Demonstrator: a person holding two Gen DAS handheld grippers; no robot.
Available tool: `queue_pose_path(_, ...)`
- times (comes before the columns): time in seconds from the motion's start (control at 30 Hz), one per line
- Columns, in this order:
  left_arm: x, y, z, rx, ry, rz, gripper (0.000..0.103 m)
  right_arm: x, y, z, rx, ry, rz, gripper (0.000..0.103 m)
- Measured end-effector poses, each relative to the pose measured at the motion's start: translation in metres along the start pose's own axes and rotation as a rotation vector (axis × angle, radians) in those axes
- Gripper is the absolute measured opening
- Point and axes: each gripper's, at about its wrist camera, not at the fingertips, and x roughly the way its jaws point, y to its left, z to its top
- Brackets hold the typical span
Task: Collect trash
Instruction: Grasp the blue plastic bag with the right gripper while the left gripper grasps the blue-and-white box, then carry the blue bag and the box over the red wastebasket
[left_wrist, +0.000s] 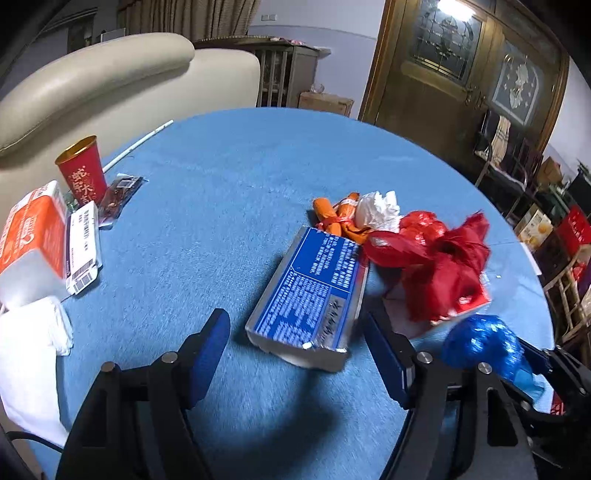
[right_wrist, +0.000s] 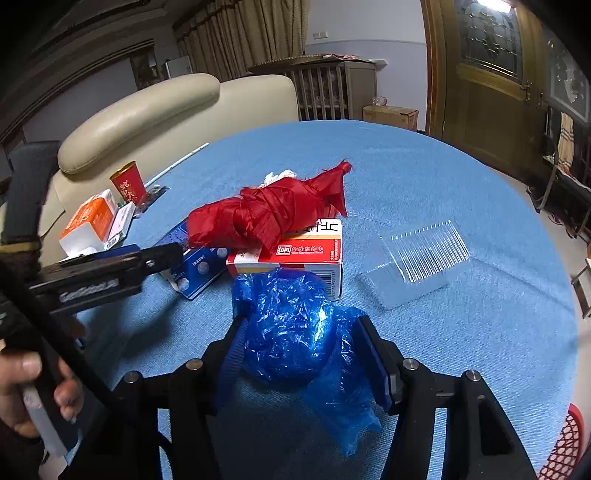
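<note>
My left gripper (left_wrist: 295, 332) is open, its fingers on either side of the near end of a blue and silver pill blister pack (left_wrist: 310, 291) lying on the blue table (left_wrist: 221, 177). My right gripper (right_wrist: 299, 332) is shut on a crumpled blue plastic wrapper (right_wrist: 288, 325), which also shows in the left wrist view (left_wrist: 484, 343). Beyond lie a crumpled red bag (right_wrist: 269, 214) on a red and white box (right_wrist: 295, 254), a white tissue ball (left_wrist: 376, 210) and orange wrappers (left_wrist: 332, 214).
At the left stand a red paper cup (left_wrist: 83, 173), an orange tissue pack (left_wrist: 33, 232), a white box (left_wrist: 83, 251), a dark snack wrapper (left_wrist: 118, 195) and white tissue (left_wrist: 33, 339). A clear plastic tray (right_wrist: 417, 262) lies at the right. A red basket (right_wrist: 565, 450) sits below the table edge. A cream sofa (left_wrist: 110, 81) stands behind.
</note>
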Motion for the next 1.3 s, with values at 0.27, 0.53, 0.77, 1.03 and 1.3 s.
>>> queue_pose_path(0.27, 0.020, -0.001, 0.001, 0.010, 0.034, -0.028, 0.067, -0.003, -0.002, -0.001, 0.005, 0.005, 0.007, 0.059)
queue_pose_path(0.53, -0.003, 0.003, -0.010, -0.014, 0.002, -0.040, 0.065, -0.013, -0.001, -0.004, 0.016, 0.005, 0.014, 0.052)
queue_pose_path(0.77, -0.041, 0.006, -0.032, -0.046, -0.039, -0.040, 0.065, -0.033, 0.001, -0.010, 0.032, -0.012, 0.025, 0.046)
queue_pose_path(1.03, -0.077, -0.004, -0.052, -0.047, -0.078, -0.059, 0.065, -0.068, -0.004, -0.020, 0.056, -0.061, 0.023, 0.044)
queue_pose_path(1.3, -0.104, -0.028, -0.065, -0.006, -0.110, -0.089, 0.065, -0.096, -0.015, -0.035, 0.100, -0.087, 0.008, 0.044)
